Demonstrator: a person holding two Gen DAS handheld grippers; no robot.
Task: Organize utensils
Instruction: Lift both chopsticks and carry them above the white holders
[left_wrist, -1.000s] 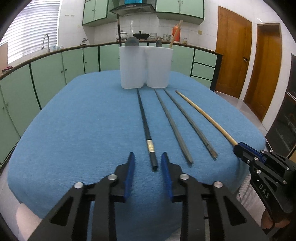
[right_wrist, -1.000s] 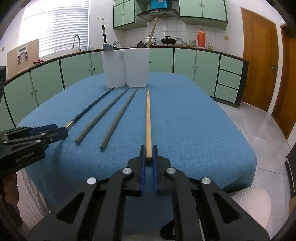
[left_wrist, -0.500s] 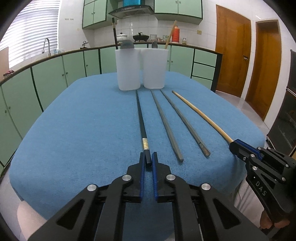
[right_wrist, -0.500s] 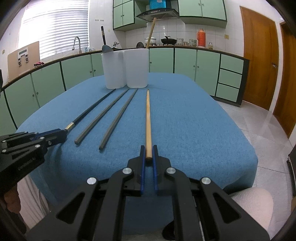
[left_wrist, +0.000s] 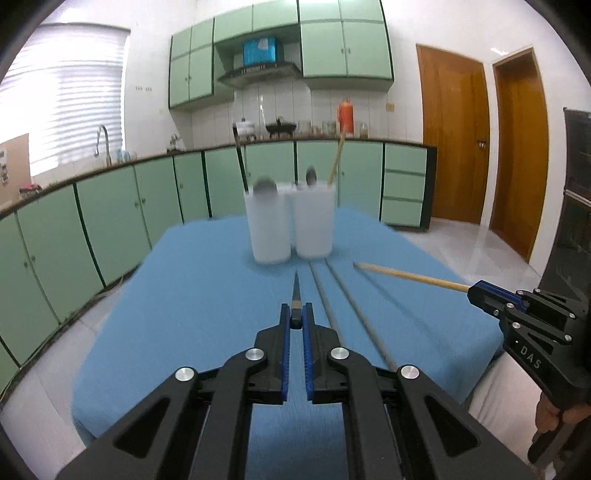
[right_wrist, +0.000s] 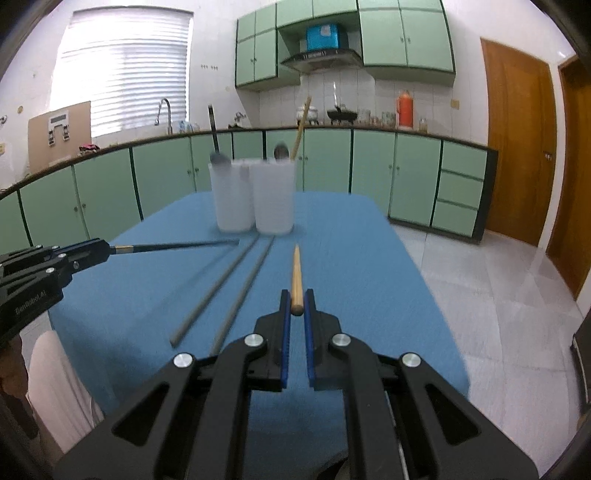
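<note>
The left tongs clamp the black chopstick; the right tongs clamp the wooden chopstick, both raised above the bench

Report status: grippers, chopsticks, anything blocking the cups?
Left gripper shut on black chopstick, right gripper shut on wooden chopstick. Both lifted. Two grey chopsticks on cloth. Path to cups clear.

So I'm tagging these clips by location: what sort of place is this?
Most likely a home kitchen: green cabinets under a counter, a sink faucet, and a range hood above pots.
</note>
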